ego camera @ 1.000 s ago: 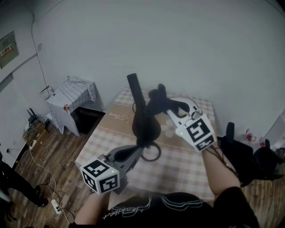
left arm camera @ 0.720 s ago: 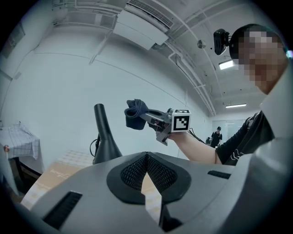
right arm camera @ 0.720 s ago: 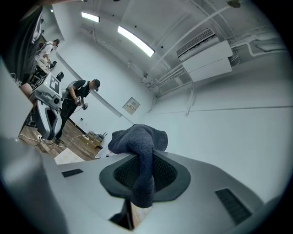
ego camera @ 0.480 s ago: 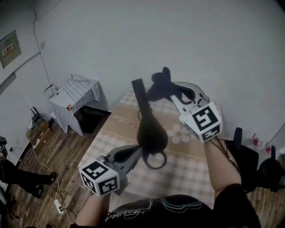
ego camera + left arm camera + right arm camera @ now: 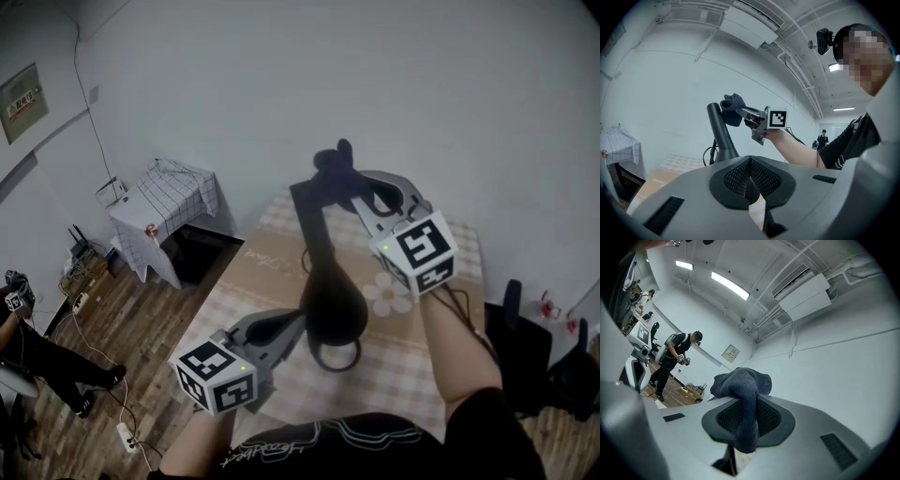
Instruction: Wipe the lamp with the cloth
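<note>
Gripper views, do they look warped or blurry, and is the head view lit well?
Left gripper view: strong fisheye bend, black corners, the lamp looks sharp. Right gripper view: same bend, the ceiling lights glare mildly, the cloth is in focus. Head view: dim, even light, no hard shadows, and the dark lamp shows little surface detail.

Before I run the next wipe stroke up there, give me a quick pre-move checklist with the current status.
1. Cloth clamped in right gripper: ok, jaws shut on it.
2. Enough cloth beyond the jaws to wipe: ok, a bunched wad sticks out.
3. Cloth at the top end of the lamp: ok, it sits against the stem's top.
4. Left gripper steadying the lamp: cannot tell; jaws together at its base, no grip visible.
5. Lamp cable free of snags: cannot tell.
</note>
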Motion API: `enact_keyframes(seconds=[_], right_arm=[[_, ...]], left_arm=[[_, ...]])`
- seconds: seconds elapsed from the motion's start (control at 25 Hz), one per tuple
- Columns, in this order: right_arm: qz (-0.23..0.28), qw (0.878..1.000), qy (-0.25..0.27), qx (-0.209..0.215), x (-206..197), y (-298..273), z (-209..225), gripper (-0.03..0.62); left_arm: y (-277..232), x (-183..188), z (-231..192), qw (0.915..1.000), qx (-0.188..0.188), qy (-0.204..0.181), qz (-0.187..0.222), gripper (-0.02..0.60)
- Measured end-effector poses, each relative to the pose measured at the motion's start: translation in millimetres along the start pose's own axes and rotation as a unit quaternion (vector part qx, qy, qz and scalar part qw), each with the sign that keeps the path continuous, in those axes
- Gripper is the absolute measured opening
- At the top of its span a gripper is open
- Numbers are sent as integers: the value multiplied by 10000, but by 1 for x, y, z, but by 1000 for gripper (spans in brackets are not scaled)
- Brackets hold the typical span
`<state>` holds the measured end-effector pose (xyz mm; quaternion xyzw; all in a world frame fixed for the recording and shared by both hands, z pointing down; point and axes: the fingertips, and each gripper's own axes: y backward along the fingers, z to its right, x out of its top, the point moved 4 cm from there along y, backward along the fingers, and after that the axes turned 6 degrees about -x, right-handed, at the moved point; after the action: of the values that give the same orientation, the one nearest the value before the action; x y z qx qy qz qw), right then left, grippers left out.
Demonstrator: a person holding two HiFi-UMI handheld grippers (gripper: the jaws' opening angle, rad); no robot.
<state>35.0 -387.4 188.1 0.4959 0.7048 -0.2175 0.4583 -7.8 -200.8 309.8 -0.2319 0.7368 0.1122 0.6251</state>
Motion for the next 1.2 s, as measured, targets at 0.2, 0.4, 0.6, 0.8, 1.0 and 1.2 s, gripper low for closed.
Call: enact_keyframes(seconds=[0.2,0.4,0.6,0.8,1.0,1.2], right_arm=[[4,9996,-133,248,-14,-13,-11,57],[-47,9987,-133,484,-23,-18,-25,57],[-54,9974,-101,707,-28,-19,-36,57],[-84,9962,24,867,-35,-13,-46,57],[-198,9953,319,891,-42,-8,-55,57],[-312,9939,277,1023,-48,1,-61,57]], left_arm=[[0,-7,-13,9999,67,92,-52,-2],[0,-15,-21,9997,95,167,-161,-2],[3,-20,-25,9994,119,256,-197,-2],[7,-28,-21,9993,133,289,-217,-2],[9,-30,-19,9992,130,319,-217,-2],[12,-34,-14,9991,106,347,-231,-2]])
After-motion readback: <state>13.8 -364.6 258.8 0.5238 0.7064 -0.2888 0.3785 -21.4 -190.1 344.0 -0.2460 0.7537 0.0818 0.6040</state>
